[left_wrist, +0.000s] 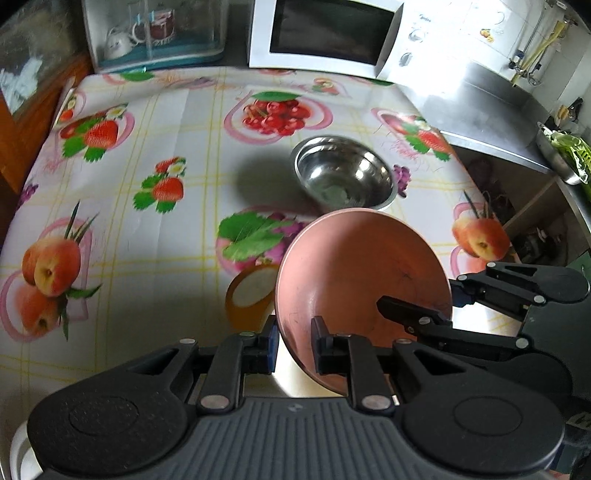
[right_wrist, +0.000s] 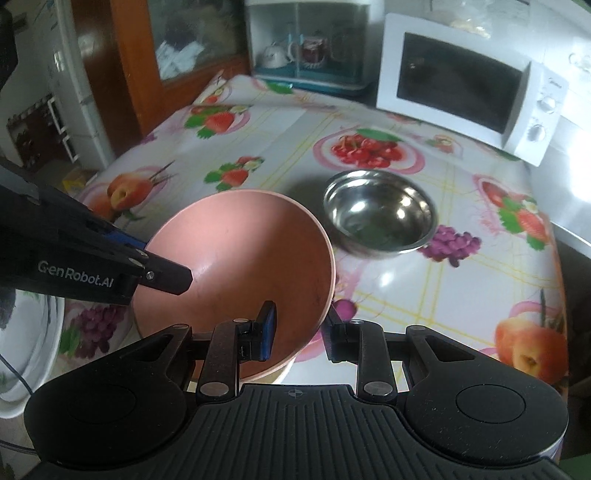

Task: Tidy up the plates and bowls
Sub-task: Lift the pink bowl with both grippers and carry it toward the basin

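A pink bowl [left_wrist: 354, 273] is held tilted above the table, with both grippers on its rim. My left gripper [left_wrist: 293, 345] has one finger outside and one inside the rim, with gaps showing. My right gripper [right_wrist: 301, 330] straddles the near rim of the pink bowl [right_wrist: 243, 258] the same way, and shows in the left wrist view [left_wrist: 417, 314]. My left gripper shows at the left of the right wrist view [right_wrist: 162, 273]. A steel bowl [left_wrist: 345, 173] stands upright on the table beyond the pink bowl, also seen in the right wrist view [right_wrist: 380, 214]. An orange cup [left_wrist: 251, 295] sits under the pink bowl's left side.
The table has a fruit-print cloth [left_wrist: 147, 166]. A white microwave [left_wrist: 325, 35] and a clear cabinet with cups [left_wrist: 155, 33] stand at the back. A steel counter with a bowl of greens [left_wrist: 565, 155] is at the right. A white plate [right_wrist: 22, 339] lies at the left.
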{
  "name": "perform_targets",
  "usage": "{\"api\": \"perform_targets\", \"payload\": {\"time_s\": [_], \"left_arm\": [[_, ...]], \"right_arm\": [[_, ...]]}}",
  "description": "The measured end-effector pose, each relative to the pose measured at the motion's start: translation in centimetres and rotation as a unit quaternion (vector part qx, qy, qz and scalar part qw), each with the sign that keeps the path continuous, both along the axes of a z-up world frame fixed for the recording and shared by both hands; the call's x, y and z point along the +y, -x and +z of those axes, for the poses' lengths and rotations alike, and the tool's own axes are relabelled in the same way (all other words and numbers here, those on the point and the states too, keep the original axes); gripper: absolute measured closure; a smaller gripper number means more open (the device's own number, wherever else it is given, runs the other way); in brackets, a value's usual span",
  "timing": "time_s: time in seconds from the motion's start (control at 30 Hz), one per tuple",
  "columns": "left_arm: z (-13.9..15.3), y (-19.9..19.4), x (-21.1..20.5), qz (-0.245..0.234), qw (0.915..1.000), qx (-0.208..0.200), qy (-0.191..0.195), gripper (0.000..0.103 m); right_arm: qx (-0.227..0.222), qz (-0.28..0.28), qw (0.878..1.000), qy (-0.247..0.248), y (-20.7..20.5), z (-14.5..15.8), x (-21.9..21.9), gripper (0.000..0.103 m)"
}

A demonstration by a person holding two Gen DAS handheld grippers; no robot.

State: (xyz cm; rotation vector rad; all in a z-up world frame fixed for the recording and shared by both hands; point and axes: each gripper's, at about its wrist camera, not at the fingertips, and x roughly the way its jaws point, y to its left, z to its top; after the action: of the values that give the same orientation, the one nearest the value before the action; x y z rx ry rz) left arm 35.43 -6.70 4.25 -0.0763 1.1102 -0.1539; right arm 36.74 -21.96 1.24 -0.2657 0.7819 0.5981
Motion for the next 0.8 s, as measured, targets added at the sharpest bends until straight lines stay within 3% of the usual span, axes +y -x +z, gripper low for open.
{"api": "perform_targets", "payload": {"time_s": [0.37, 0.6, 0.73, 0.8], "left_arm": [[-2.1, 0.1, 0.2, -0.004, 0.9998, 0.022, -0.001, 0.086], [-2.5, 0.0, 0.3, -0.005, 0.9996, 0.025, -0.007, 0.080], [-2.2, 0.1, 0.2, -0.008, 0.9997, 0.018, -0.014, 0.054], [-1.8, 0.2, 0.3, -0.008, 0.9998, 0.014, -0.015, 0.047]], "right_arm": [[0.013, 0.001, 1.000, 0.021, 0.7, -1.6, 0.8, 0.075], [0.004, 0.018, 0.999, 0.038, 1.0, -2.0, 1.4, 0.072], [0.001, 0.028, 0.999, 0.032, 1.2, -1.6, 1.3, 0.058], [-0.002, 0.032, 0.999, 0.027, 1.2, -1.2, 1.2, 0.056]]}}
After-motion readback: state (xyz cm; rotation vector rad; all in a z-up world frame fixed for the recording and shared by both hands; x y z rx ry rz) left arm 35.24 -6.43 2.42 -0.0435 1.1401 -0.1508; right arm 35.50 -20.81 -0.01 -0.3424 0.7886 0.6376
